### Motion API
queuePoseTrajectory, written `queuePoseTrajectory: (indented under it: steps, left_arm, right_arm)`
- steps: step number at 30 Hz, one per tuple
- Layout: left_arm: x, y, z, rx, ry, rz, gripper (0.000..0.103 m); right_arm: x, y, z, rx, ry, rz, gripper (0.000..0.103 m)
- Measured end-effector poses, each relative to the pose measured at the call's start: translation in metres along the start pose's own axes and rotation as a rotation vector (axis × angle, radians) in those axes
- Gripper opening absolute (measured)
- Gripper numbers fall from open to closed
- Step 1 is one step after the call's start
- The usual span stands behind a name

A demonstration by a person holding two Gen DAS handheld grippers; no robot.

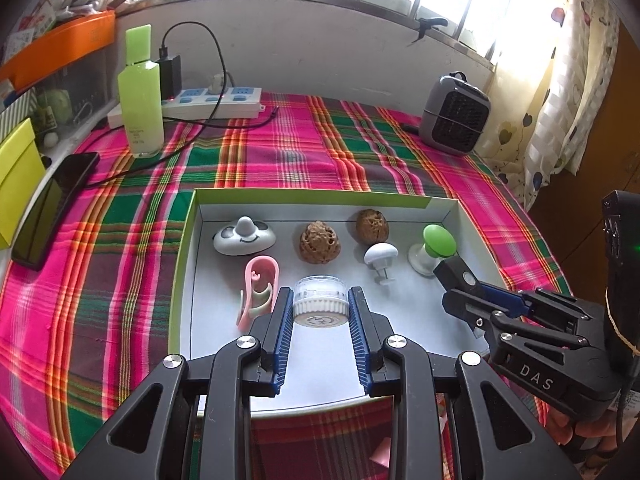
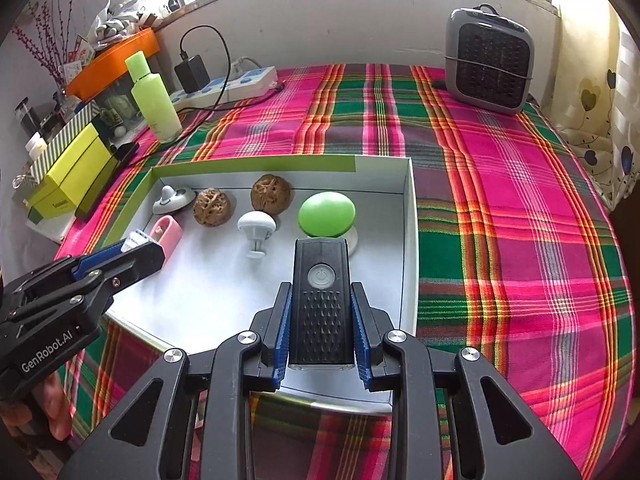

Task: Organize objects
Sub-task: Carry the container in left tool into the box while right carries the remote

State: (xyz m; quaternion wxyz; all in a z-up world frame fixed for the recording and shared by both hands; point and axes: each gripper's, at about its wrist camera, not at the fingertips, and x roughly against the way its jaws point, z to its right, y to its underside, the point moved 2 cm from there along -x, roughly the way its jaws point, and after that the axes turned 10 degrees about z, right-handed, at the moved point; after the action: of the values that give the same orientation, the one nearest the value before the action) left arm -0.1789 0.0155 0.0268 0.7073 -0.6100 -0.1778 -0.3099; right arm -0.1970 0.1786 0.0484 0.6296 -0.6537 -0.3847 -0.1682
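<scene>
A shallow white box (image 1: 192,240) with a green rim lies on the plaid cloth. In it are a white smiley gadget (image 1: 244,236), two brown walnuts (image 1: 318,242), a pink clip (image 1: 260,280), a white mushroom knob (image 1: 380,258) and a green mushroom knob (image 1: 438,240). My left gripper (image 1: 320,304) is shut on a small clear-and-white round jar (image 1: 319,302) over the box floor. My right gripper (image 2: 321,320) is shut on a black bike light (image 2: 321,300) above the box's right part, in front of the green knob (image 2: 326,208).
A green bottle (image 1: 140,92), a power strip (image 1: 216,102) with charger and cable, a black phone (image 1: 52,208) and yellow boxes (image 2: 72,172) stand at the left. A grey heater (image 2: 490,60) stands at the back right. Curtain at the right edge.
</scene>
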Motion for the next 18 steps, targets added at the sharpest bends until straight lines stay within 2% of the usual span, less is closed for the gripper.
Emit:
queuePoseTrajectory:
  steps: [18]
  left_arm:
    - [-0.019,0.002,-0.001,-0.004,-0.014,-0.035,0.026]
  right_arm:
    - [-0.014,-0.008,0.000,0.004,0.024,-0.005,0.028]
